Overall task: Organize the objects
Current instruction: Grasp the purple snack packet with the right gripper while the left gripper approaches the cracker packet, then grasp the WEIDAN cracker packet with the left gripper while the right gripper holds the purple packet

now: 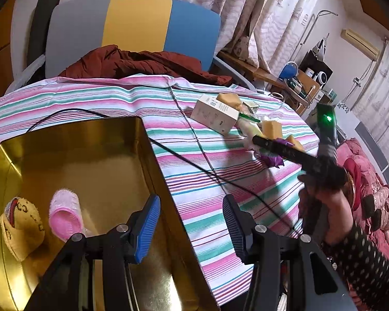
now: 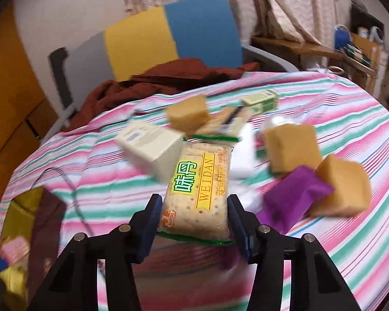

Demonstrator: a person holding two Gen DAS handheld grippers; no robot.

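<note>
Left gripper (image 1: 192, 219): nearest item in the left wrist view; blue pads spread wide, nothing between them; hovering over the right rim of the tin
Tin (image 1: 153, 155): gold, rectangular, open, on the near left of the table; holds two items in its near left corner
Yellow pouch (image 1: 22, 225): patterned, lying in the tin, leftmost
Pink slipper (image 1: 64, 213): small, lying in the tin just right of the pouch
Cable (image 1: 194, 160): black, running across the cloth from the far side of the tin toward the near right
Cloth (image 1: 90, 93): pink, green and white stripes, covering the table
Right gripper (image 2: 195, 217): fingers either side of the cracker pack, seemingly touching its edges; whether they press on it cannot be told, as the view is blurred
Cracker pack (image 2: 198, 189): green-edged wrapper marked WEIDAN, lying on the cloth at the near end of the heap
White box (image 2: 150, 145): just left of the pack, touching its far left corner
Sponge cubes: one (image 2: 188, 115) far of the pack, one (image 2: 293, 147) right of it, one (image 2: 345, 185) further right
Purple packet (image 2: 293, 197): right of the pack, against the rightmost cube
Chair (image 1: 134, 28): grey, yellow and blue back, beyond the table
Red garment (image 1: 142, 64): heaped on the chair seat at the table's far edge
</note>
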